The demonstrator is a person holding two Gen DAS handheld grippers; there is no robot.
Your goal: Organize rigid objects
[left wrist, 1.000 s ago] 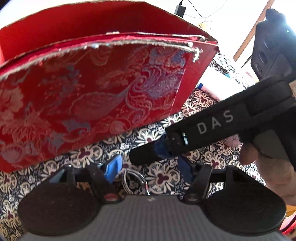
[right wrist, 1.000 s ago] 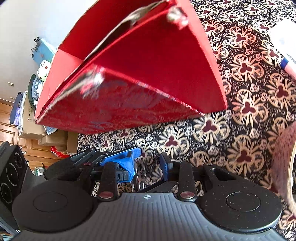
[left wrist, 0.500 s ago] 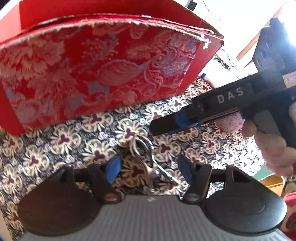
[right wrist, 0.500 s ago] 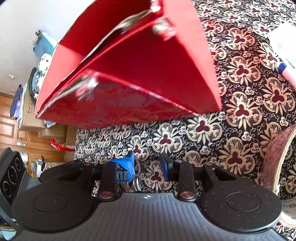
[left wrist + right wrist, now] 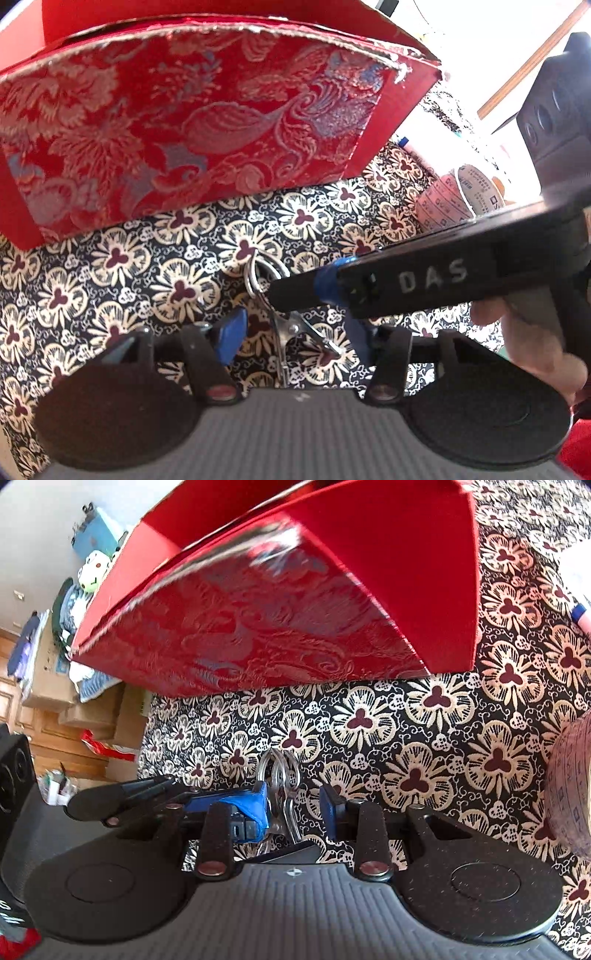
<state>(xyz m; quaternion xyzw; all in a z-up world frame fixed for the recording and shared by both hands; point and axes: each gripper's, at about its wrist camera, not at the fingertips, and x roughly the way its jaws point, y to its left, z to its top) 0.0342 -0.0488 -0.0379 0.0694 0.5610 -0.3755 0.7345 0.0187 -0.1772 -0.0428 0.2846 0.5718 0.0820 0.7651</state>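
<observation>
Your left gripper (image 5: 295, 332) hangs low over the tabletop (image 5: 122, 266), which is covered in a black cloth printed with cream and maroon flowers. Its blue-tipped jaws stand wide apart and hold nothing. Between them lies the silver metal clip with wire ring handles (image 5: 286, 325), resting on the cloth, with its rings pointing away from you toward the box.

Your right gripper (image 5: 293, 805) reaches in from the right side of the left wrist view, its black body marked "DAS". Its jaws are open to a middling width and straddle the same metal clip (image 5: 280, 786). The left blue pad sits right against the clip's rings; the right pad stands a little clear of them. Whether the left pad actually presses on the metal, you cannot tell. The tip of the right gripper overlaps the clip's ring in the left wrist view.

Beyond the clip stands the red cardboard box faced with red and silver brocade fabric (image 5: 192, 122), its top open and its fabric edge frayed. It sits on the cloth, near the clip but not touching it.

To the right, a pink roll printed with small squares (image 5: 447, 203) rests on the tabletop, well apart from the clip. Your hand (image 5: 532, 339) grips the right gripper's handle.
</observation>
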